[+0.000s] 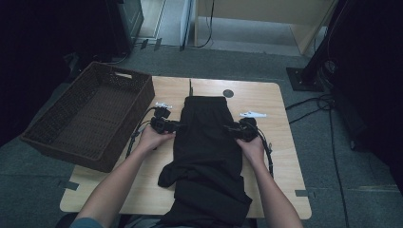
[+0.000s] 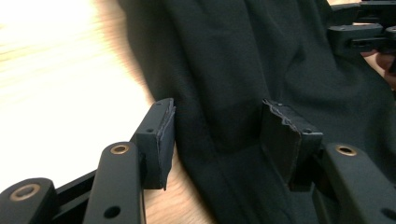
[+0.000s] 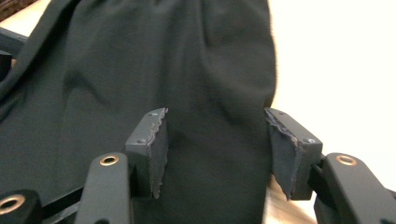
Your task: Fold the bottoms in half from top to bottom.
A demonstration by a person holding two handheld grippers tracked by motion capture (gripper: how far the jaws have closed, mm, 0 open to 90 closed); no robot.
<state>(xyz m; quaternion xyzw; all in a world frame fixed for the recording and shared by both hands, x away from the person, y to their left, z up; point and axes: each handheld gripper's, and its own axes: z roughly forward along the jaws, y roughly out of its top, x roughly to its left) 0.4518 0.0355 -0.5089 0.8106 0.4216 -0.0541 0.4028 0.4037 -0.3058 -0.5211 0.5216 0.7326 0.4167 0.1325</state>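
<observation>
one limp black cloth garment (image 1: 206,142)

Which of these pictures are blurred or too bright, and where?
High view: dim, room edges nearly black, black garment shows little detail. Left gripper view: wooden table overexposed and motion-smeared. Right gripper view: table washed out white, garment soft.

One black garment (image 1: 205,152) lies mid-frame, one wooden table (image 1: 280,156) sits under it, and one wicker basket (image 1: 90,114) stands at the left. Two grippers: left gripper (image 1: 177,126), right gripper (image 1: 227,128). Two small white objects, one (image 1: 163,105) upper left of the garment, one (image 1: 253,114) at its right.
</observation>
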